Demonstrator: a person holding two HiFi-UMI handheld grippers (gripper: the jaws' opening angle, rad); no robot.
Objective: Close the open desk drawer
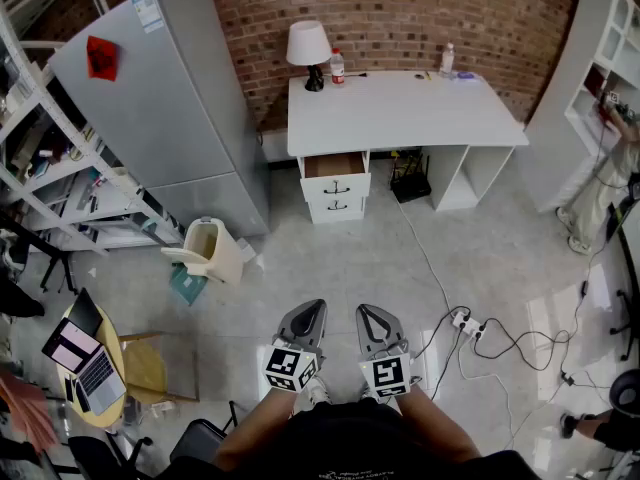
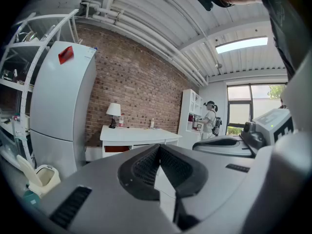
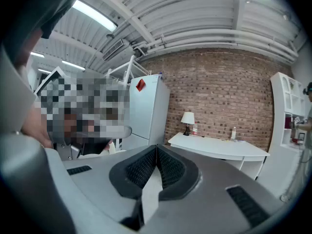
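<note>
The drawer (image 1: 335, 167) sticks out under the left end of the surface (image 1: 400, 108), far off. The left gripper (image 1: 311, 312) and right gripper (image 1: 369, 315) are pressed together, holding nothing. No closing is done yet.

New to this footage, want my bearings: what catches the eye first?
The white desk against the brick wall, its top drawer pulled open. To its left stands a tall grey fridge; the left hand-held gripper and right hand-held gripper are shut, low in the head view, far from the desk.

Left gripper (image 1: 309, 311), right gripper (image 1: 371, 314); jaws together, empty
</note>
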